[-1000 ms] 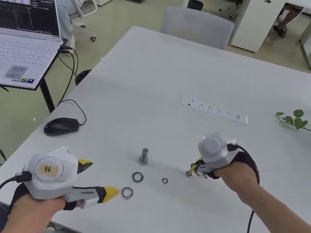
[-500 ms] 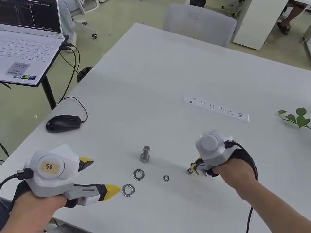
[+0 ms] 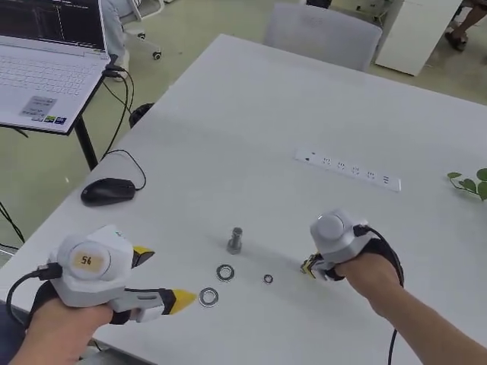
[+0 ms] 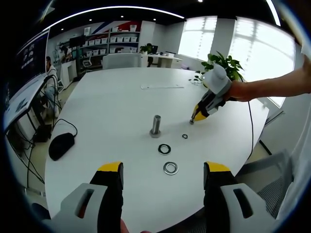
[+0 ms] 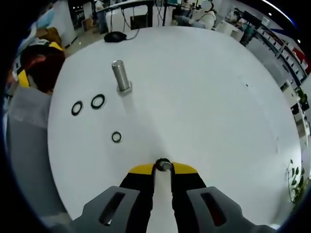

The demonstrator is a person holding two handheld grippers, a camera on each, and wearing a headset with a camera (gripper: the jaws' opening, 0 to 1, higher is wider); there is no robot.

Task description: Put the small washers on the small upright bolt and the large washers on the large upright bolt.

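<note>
The large upright bolt (image 3: 235, 240) stands mid-table, with two large washers (image 3: 225, 272) (image 3: 208, 296) flat in front of it and one small washer (image 3: 268, 279) to their right. My left gripper (image 3: 162, 278) is open, its yellow tips level with the nearer large washer (image 4: 170, 168) and touching nothing. My right gripper (image 3: 307, 267) points down at the small upright bolt (image 4: 193, 121). In the right gripper view its jaws (image 5: 163, 168) pinch a small round ring, seemingly a small washer, at the bolt's top. The bolt's base is hidden under the tips.
A white power strip (image 3: 347, 169) lies further back on the white table (image 3: 251, 137). At the left edge are a black mouse (image 3: 108, 190) and its cable. A laptop (image 3: 42, 68) sits on a side stand, and a chair (image 3: 321, 34) stands at the far end.
The head camera has tilted a little, shifting the whole picture. My right gripper stays at the small bolt and my left gripper stays open beside the large washers.
</note>
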